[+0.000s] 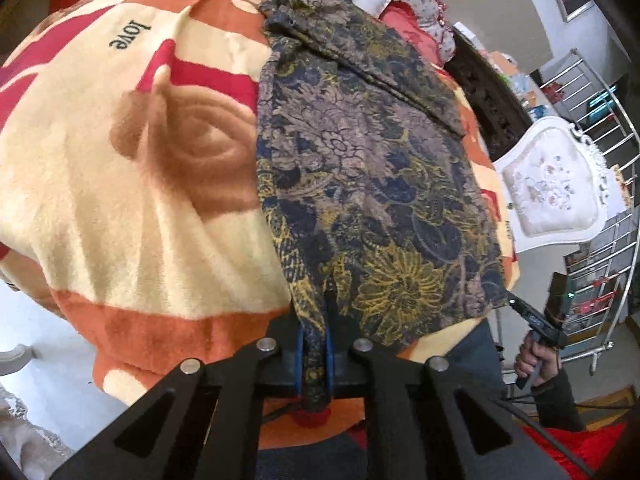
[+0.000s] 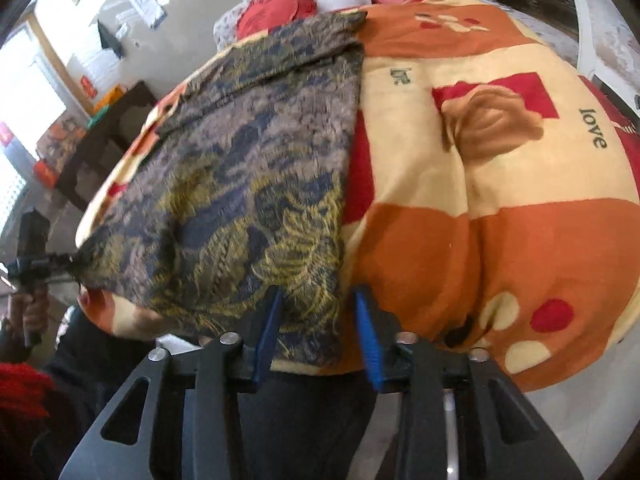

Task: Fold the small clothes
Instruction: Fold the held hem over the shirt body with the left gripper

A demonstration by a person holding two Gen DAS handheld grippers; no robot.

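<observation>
The left hand-held gripper [image 1: 314,360] is clenched on a corner of the garment [image 1: 360,168] lying on the blanket [image 1: 120,200]. The right hand-held gripper [image 2: 316,328] stands released around the garment's near edge.

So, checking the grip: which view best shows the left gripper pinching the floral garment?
The left wrist view: the floral garment is bunched between the left gripper's shut fingers, up close. The right wrist view shows that gripper only small, at the far left edge, by the garment's corner.
</observation>
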